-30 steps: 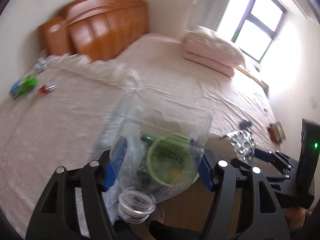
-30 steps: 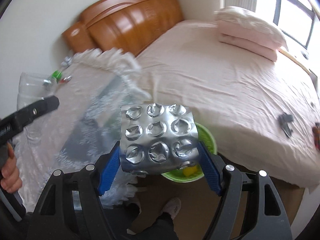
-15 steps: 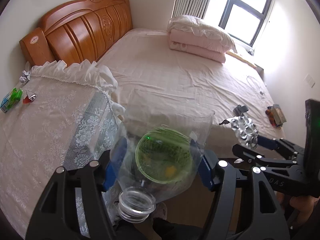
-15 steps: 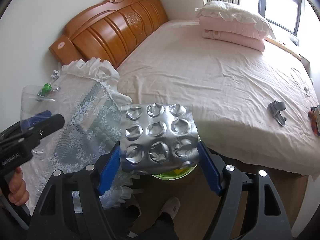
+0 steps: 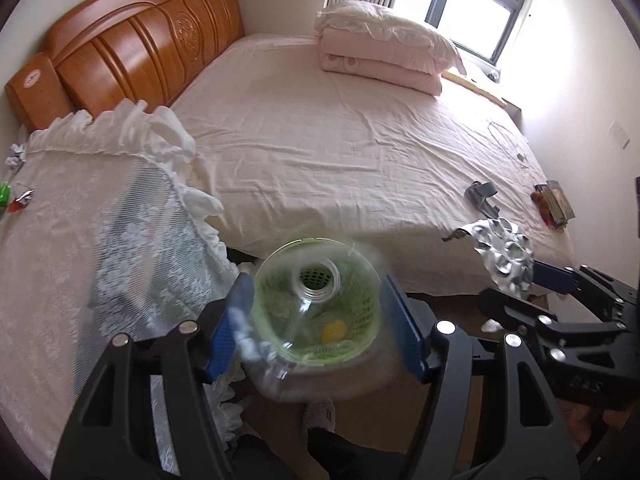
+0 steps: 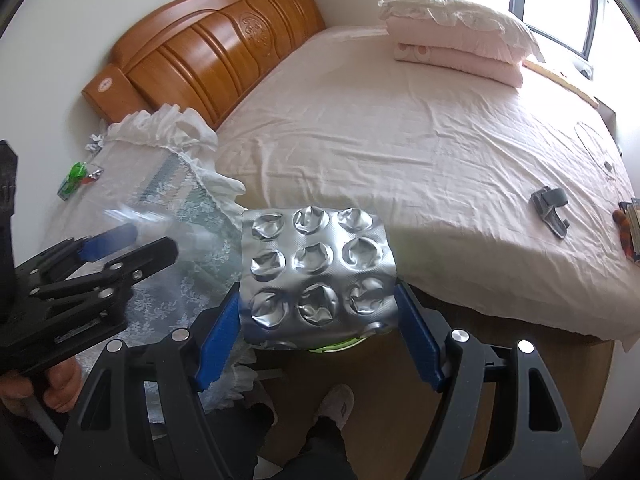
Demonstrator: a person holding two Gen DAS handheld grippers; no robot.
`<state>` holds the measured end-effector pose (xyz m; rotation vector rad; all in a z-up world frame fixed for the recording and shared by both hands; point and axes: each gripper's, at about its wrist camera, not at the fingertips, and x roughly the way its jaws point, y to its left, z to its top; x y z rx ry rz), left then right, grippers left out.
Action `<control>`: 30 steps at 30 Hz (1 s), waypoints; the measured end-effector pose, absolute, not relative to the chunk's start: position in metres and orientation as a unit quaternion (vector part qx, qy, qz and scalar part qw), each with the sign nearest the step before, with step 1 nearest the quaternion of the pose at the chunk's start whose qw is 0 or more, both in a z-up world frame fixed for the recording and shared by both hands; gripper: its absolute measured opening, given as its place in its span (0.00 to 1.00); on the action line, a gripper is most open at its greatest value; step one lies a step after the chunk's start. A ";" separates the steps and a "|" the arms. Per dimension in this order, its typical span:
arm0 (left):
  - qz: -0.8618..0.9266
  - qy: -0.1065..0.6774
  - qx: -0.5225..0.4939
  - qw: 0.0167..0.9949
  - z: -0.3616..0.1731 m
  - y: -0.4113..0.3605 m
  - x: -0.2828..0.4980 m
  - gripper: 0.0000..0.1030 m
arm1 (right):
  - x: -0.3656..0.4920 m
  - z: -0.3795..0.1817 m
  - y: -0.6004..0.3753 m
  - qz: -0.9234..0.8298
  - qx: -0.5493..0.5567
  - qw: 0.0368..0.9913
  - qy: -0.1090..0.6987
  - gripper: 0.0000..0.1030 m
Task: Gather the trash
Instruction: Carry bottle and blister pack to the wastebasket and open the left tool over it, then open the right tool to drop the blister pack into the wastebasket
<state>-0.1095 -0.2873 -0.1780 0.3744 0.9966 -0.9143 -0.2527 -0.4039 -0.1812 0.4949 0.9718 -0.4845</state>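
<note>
My left gripper (image 5: 316, 320) is open above a green mesh trash basket (image 5: 360, 308) on the floor by the bed. A clear plastic bottle (image 5: 316, 280) is loose between its jaws, blurred, mouth toward the camera, dropping toward the basket. My right gripper (image 6: 318, 308) is shut on a silver foil blister sheet (image 6: 316, 272), held over the basket, whose green rim (image 6: 336, 346) peeks out below the sheet. The sheet also shows in the left wrist view (image 5: 500, 252).
A lace-covered bedside table (image 5: 60, 260) on the left carries a green item (image 6: 74, 176), a red wrapper (image 5: 20, 200) and crumpled paper (image 5: 16, 156). The pink bed (image 5: 360, 140) holds a grey clip (image 6: 550, 206) and a small box (image 5: 554, 204).
The left gripper's jaws have spread and let go of the clear bottle, which has flipped and falls toward the green basket. The right gripper still holds the blister sheet.
</note>
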 end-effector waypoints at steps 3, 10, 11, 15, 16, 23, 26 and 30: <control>-0.420 0.467 0.172 0.759 -0.199 -0.302 -0.103 0.58 | -0.252 -0.195 -0.413 -0.234 0.241 0.820 0.463 0.72; -0.409 0.503 0.171 0.742 -0.241 -0.339 -0.087 0.55 | -0.254 -0.211 -0.432 -0.245 0.257 0.808 0.470 0.72; -0.408 0.504 0.171 0.742 -0.242 -0.342 -0.086 0.55 | -0.255 -0.212 -0.434 -0.248 0.259 0.807 0.469 0.72; -0.406 0.502 0.167 0.745 -0.233 -0.341 -0.083 0.67 | -0.256 -0.214 -0.442 -0.250 0.265 0.805 0.469 0.72; -0.403 0.501 0.162 0.749 -0.227 -0.338 -0.082 0.69 | -0.256 -0.214 -0.443 -0.249 0.266 0.805 0.469 0.72; -0.381 0.482 0.132 0.778 -0.174 -0.294 -0.077 0.89 | -0.246 -0.215 -0.436 -0.226 0.264 0.812 0.469 0.72; -0.362 0.463 0.137 0.797 -0.153 -0.271 -0.075 0.93 | -0.237 -0.220 -0.429 -0.211 0.258 0.814 0.475 0.72; -0.340 0.456 0.133 0.812 -0.138 -0.242 -0.072 0.93 | -0.221 -0.230 -0.413 -0.191 0.250 0.816 0.484 0.72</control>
